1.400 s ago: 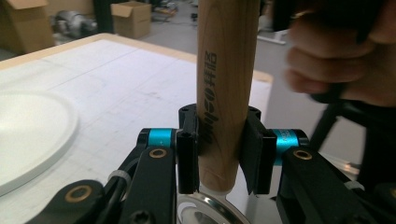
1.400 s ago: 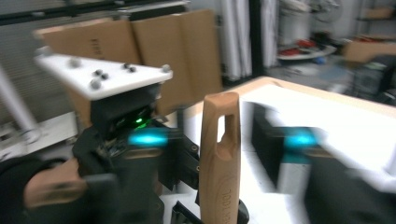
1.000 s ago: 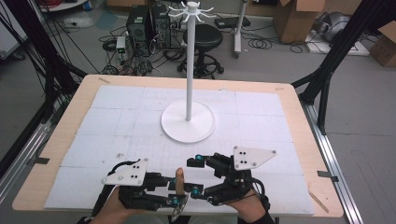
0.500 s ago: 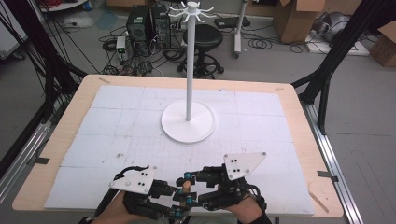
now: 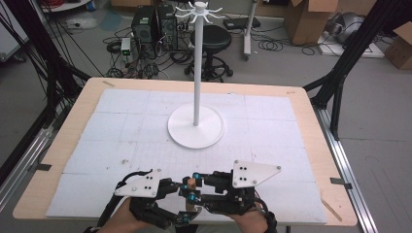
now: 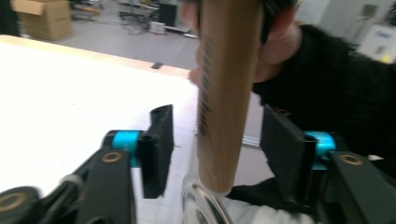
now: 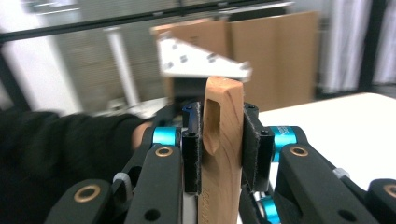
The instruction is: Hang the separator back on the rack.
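A wooden handle (image 7: 223, 135) with a long slot near its end stands upright between the pads of my right gripper (image 7: 223, 154), which is shut on it. In the left gripper view the same handle (image 6: 224, 93) runs down between the black pads (image 6: 159, 144), and there are gaps on both sides. My left gripper (image 6: 219, 149) has just been opening and stands open around it. In the high view both grippers meet at the table's near edge, left gripper (image 5: 183, 204) facing right gripper (image 5: 194, 187), with the handle (image 5: 192, 183) between them.
A white stand (image 5: 196, 73) with small hooks at its top rises from a round base (image 5: 196, 128) in the middle of the white-covered table (image 5: 121, 121). The person's dark sleeves come in at the bottom edge. Boxes, cables and a stool lie beyond the table.
The right gripper has shifted left toward the left gripper and closed on the wooden handle. The left gripper's jaws have spread apart off the handle.
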`<action>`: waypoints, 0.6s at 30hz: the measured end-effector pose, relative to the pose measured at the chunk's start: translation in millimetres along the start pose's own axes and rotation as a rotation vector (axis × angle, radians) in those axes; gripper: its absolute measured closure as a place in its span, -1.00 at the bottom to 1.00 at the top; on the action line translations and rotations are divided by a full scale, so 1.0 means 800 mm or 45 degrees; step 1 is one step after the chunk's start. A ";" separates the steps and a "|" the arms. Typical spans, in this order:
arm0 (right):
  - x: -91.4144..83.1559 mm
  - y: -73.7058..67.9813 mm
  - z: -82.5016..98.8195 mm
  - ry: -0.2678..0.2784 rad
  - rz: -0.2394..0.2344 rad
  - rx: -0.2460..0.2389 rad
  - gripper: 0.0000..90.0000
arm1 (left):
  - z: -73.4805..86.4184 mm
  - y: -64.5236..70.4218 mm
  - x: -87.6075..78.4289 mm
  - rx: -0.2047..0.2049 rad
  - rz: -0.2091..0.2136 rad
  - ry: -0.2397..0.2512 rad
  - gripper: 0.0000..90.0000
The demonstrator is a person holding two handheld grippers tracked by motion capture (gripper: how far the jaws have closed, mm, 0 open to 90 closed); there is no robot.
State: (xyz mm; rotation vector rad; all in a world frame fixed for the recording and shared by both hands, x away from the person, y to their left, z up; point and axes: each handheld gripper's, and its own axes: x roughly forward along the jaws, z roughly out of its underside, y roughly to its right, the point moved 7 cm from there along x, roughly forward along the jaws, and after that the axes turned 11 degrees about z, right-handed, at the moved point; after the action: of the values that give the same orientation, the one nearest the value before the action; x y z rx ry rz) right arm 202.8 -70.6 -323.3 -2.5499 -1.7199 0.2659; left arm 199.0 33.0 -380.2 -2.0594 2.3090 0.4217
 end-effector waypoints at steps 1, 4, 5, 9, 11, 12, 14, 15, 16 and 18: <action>0.001 0.001 -0.001 0.002 0.043 0.007 0.61 | 0.000 -0.001 0.000 0.004 -0.028 -0.001 -0.07; 0.003 0.004 -0.003 0.006 0.150 0.064 0.60 | 0.000 -0.006 -0.002 0.016 -0.103 0.005 -0.07; 0.003 0.005 -0.004 0.010 0.191 0.078 0.60 | 0.000 -0.009 -0.003 0.024 -0.145 0.007 -0.07; 0.005 0.009 -0.004 0.016 0.322 0.108 0.60 | 0.002 -0.014 -0.006 0.015 -0.210 0.014 0.00; 0.004 0.010 -0.004 0.019 0.366 0.110 0.60 | 0.003 -0.016 -0.007 0.015 -0.231 0.007 0.05; 0.004 0.011 -0.004 0.021 0.388 0.112 0.60 | 0.004 -0.016 -0.007 0.012 -0.238 0.007 0.07; 0.004 0.011 -0.003 0.021 0.412 0.128 0.60 | 0.004 -0.017 -0.008 0.016 -0.259 -0.005 0.13; 0.004 0.012 -0.003 0.027 0.425 0.139 0.60 | 0.005 -0.017 -0.007 0.010 -0.260 -0.004 0.15; 0.004 0.012 -0.003 0.032 0.430 0.156 0.60 | 0.005 -0.017 -0.007 0.005 -0.261 0.000 0.18; 0.005 0.013 -0.002 0.047 0.450 0.191 0.60 | 0.006 -0.016 -0.005 0.002 -0.257 0.004 0.25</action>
State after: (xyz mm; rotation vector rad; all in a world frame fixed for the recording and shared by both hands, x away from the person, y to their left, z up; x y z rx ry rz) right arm 214.1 -70.4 -323.4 -2.7093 -1.1785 0.3455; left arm 211.4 36.7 -386.3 -2.2640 2.0730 0.4080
